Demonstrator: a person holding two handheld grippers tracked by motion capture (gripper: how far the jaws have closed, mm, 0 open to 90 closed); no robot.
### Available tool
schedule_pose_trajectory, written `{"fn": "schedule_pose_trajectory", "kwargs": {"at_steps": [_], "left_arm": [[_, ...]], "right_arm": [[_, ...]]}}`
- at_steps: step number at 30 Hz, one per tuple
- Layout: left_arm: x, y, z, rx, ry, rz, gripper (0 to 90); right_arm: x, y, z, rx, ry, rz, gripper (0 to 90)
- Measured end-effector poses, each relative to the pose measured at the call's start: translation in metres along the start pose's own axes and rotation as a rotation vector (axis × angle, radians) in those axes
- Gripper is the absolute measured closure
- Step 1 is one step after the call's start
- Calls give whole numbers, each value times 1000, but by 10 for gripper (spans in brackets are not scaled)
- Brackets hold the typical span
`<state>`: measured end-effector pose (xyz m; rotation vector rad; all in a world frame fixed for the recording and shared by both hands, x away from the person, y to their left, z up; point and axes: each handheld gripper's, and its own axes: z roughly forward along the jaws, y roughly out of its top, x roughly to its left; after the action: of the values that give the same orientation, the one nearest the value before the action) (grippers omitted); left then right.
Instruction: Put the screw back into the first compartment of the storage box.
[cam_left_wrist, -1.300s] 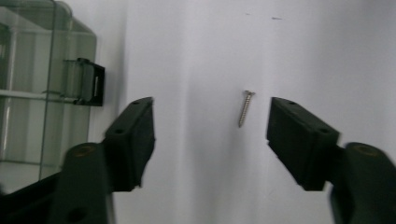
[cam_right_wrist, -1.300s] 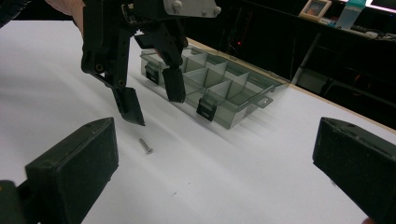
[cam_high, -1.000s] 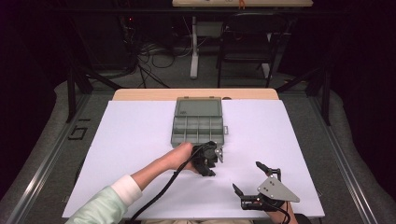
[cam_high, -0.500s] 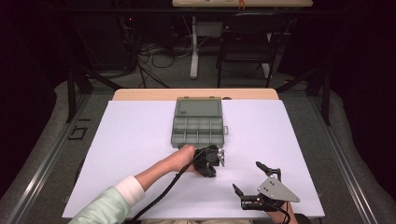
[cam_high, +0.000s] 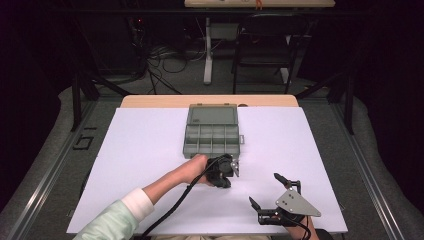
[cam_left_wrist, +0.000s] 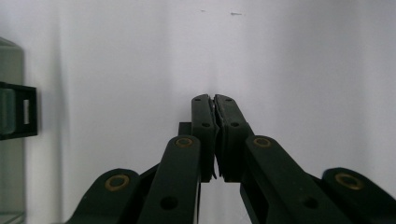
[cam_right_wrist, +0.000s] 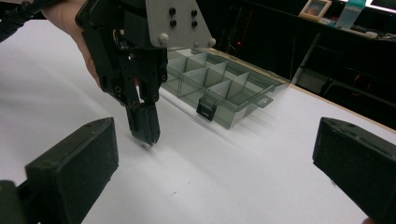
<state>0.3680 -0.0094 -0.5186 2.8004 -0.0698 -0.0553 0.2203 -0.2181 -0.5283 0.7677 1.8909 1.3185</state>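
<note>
The left tongs point straight down at the white table, tips together, pinching something tiny I can't make out, just beside the open compartment box. The right tongs rest near the table's front edge, spread wide, empty.

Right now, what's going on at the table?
A person works at the white table with a gripper in each hand. The left gripper points down at the table just in front of the open compartment box, its jaws pressed shut; whether anything small is pinched at the tips is too fine to tell. The right gripper waits near the table's front edge with its jaws wide open and nothing between them. The box's compartments look empty.
</note>
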Motion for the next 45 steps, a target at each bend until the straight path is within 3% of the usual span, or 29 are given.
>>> {"fn": "schedule_pose_trajectory", "kwargs": {"at_steps": [19,24,45], "left_arm": [[16,-24,-40,-18,77,-61,874],[22,-32,-52,-35,101,-97,874],[57,-62,-97,-30,206,-208,874]], "right_arm": [[0,0,0,1,0,-1,0],[0,0,0,1,0,-1,0],[1,0,2,-16,-6,5,0]]}}
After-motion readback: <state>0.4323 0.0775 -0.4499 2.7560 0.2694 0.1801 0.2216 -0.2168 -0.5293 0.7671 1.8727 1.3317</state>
